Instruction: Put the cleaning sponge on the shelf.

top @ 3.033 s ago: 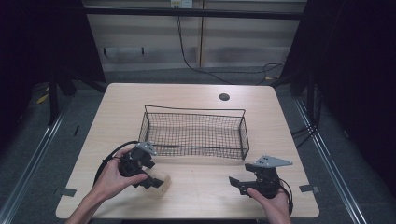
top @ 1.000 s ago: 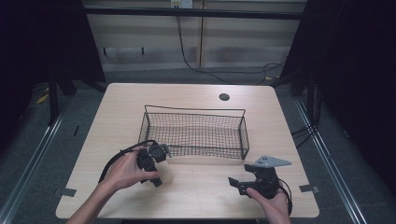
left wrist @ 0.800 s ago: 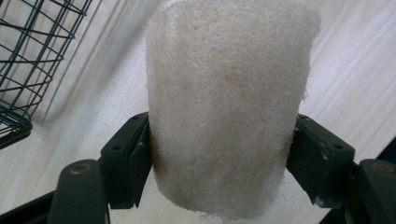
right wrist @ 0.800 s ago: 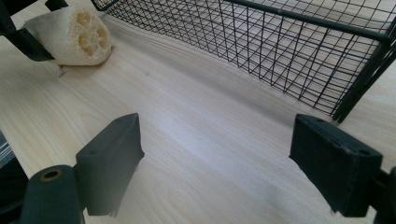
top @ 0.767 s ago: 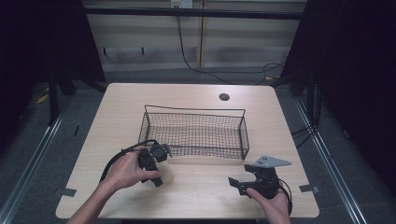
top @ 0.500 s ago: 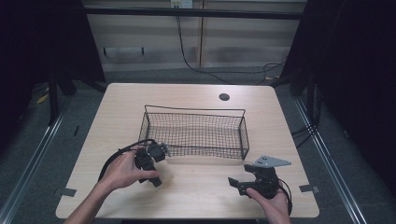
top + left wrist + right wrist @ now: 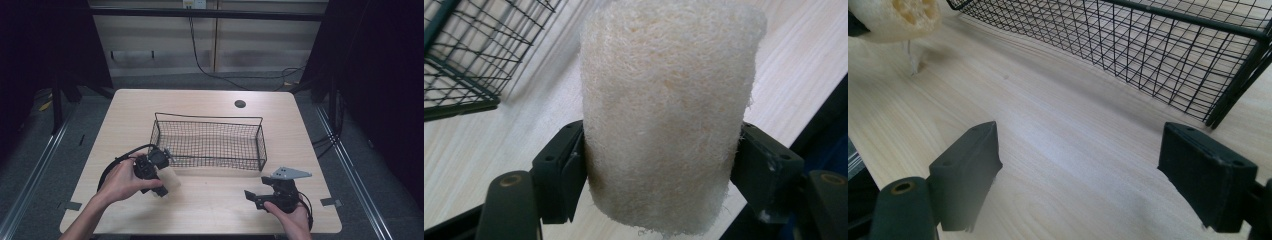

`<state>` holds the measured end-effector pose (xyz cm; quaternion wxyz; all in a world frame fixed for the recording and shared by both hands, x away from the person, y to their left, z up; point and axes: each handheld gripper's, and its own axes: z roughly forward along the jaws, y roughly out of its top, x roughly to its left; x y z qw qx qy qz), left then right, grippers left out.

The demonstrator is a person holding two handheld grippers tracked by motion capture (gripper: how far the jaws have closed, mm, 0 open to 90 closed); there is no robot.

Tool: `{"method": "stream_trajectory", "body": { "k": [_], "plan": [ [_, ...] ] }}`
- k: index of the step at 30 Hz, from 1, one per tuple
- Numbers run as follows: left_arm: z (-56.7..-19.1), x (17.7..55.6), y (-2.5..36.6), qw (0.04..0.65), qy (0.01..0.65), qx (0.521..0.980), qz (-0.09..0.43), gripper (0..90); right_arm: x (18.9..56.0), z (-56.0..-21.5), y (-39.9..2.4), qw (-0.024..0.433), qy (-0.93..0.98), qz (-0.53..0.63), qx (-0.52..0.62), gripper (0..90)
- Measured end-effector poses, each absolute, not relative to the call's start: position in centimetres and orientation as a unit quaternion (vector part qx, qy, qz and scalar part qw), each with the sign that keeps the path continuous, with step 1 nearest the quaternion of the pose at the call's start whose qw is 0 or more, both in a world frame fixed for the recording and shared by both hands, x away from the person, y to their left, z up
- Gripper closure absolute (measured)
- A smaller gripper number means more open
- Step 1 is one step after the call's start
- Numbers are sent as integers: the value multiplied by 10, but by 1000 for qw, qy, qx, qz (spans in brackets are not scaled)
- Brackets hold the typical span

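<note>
Near the wire basket [image 7: 207, 142], left gripper [image 7: 159, 175] jaws clamp a loofah [image 7: 664, 115]; right gripper [image 7: 1093, 175] jaws spread, empty, over worktop [image 7: 210, 207].

Pale fibrous loofah [image 7: 664, 120] clamped upright, just beside the wire basket [image 7: 210, 142].
</note>
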<state>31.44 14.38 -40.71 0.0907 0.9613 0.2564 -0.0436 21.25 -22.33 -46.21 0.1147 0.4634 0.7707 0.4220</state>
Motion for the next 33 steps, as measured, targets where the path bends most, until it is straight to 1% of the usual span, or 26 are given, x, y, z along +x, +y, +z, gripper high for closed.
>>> {"method": "stream_trajectory", "body": {
  "k": [9,20,29,33],
  "plan": [
    [-390,316,158,107,261,959,-44,287,212,-462,-223,113,771,421,465,164],
    [-370,315,158,106,269,956,-45,286,213,-463,-224,113,771,420,466,164],
    [-346,320,158,110,271,956,-39,287,212,-463,-224,113,771,420,466,164],
    [-329,321,160,108,272,956,-35,287,213,-463,-224,112,770,420,466,164]
  ]
}}
